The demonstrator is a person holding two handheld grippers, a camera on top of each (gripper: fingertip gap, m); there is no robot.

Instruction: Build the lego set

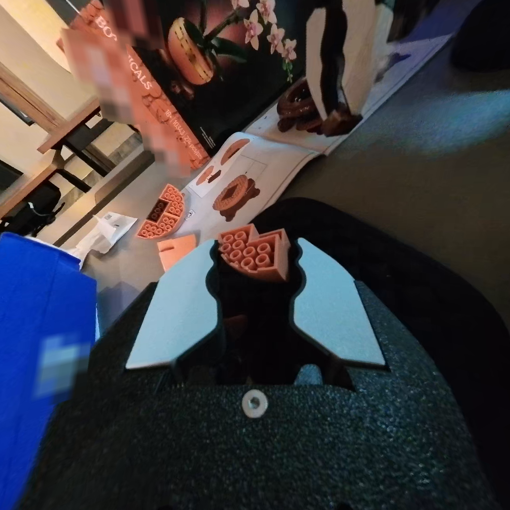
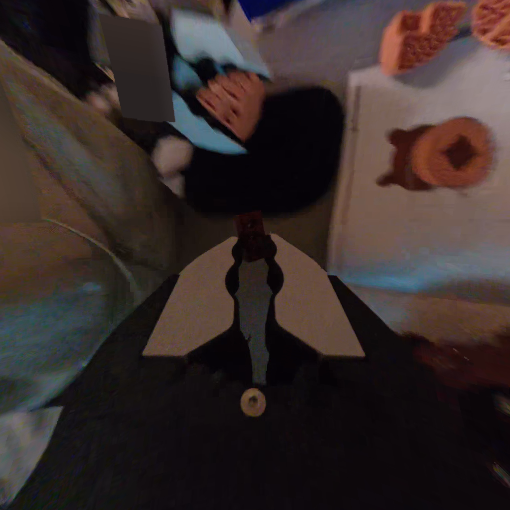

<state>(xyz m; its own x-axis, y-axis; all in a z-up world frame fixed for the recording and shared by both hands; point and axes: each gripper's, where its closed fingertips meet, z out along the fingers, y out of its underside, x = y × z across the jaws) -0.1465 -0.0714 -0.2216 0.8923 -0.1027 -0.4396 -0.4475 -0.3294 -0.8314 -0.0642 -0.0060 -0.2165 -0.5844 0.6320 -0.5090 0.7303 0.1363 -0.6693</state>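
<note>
We find the left gripper [image 1: 255, 258] closed on a salmon notched brick piece [image 1: 255, 255], pads pressing its sides. The right gripper [image 2: 254, 248] pinches a dark brown brick [image 2: 249, 237] at its tips. The open instruction booklet [image 1: 265, 165] lies beyond them. We judge both grips should be kept square.
</note>
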